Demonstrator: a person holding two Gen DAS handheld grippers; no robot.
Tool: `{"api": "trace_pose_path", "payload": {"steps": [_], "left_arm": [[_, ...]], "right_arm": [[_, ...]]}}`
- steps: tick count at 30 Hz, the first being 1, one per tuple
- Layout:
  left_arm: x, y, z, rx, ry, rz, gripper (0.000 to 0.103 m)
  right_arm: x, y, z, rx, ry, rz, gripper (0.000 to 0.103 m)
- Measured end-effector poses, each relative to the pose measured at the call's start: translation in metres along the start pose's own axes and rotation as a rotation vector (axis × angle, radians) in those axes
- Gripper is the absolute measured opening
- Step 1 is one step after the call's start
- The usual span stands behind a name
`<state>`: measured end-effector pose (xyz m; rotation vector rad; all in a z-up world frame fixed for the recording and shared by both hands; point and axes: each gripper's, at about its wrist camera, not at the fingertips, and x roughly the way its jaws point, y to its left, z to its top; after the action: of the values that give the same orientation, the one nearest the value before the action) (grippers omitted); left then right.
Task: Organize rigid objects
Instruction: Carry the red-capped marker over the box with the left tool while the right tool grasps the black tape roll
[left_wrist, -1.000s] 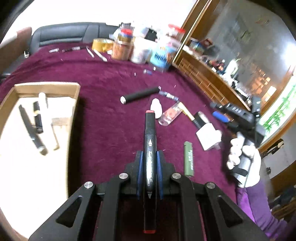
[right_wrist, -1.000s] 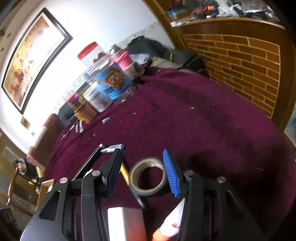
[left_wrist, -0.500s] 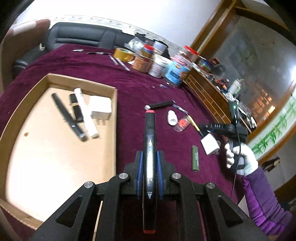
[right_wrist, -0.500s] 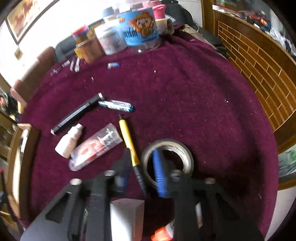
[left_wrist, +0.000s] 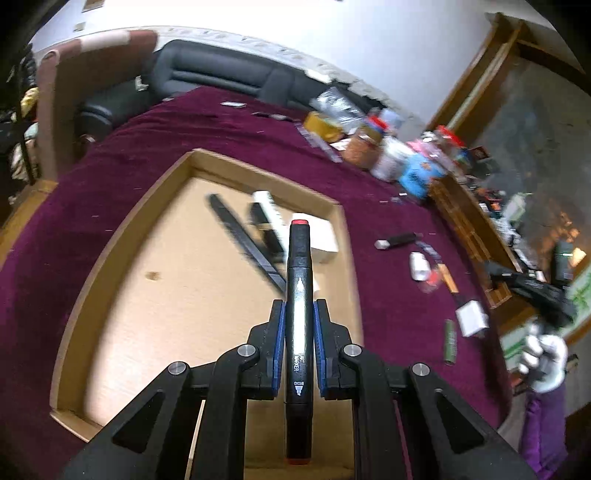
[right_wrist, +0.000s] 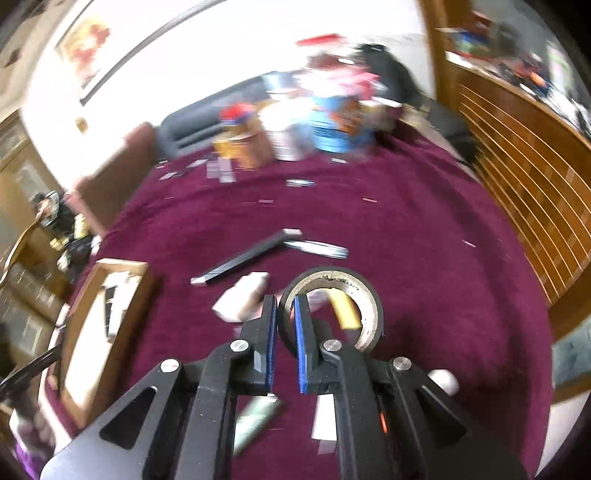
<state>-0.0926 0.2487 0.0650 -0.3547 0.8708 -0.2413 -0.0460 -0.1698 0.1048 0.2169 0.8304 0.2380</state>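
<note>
One black art marker (left_wrist: 299, 314) is pinched by the left gripper (left_wrist: 299, 317) above the cardboard tray (left_wrist: 122, 236); four items are counted inside. One tape roll (right_wrist: 332, 284) is clamped by the right gripper (right_wrist: 284, 314).

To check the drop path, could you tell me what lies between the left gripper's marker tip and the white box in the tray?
Nothing: in the left wrist view the black marker overlaps the white box in the cardboard tray.

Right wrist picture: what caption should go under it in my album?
The right gripper pinches the wall of a tape roll above the purple tablecloth.
</note>
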Motion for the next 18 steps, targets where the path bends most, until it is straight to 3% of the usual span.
{"api": "trace_pose_path", "payload": {"steps": [8,12,18], "left_arm": [[0.046,0.048,0.032,-0.071,0.140,0.133,0.012],[0.076,0.057,0.047,-0.111,0.198,0.152,0.011],[0.107,0.047,0.070,-0.088,0.181,0.194,0.011]], "right_arm": [[0.023,0.116,-0.015,-0.175,0.057,0.191,0.007],[0.039,0.164,-0.027,-0.246,0.094,0.253,0.007],[0.064,0.207,-0.043,-0.292,0.151,0.289,0.007]]}}
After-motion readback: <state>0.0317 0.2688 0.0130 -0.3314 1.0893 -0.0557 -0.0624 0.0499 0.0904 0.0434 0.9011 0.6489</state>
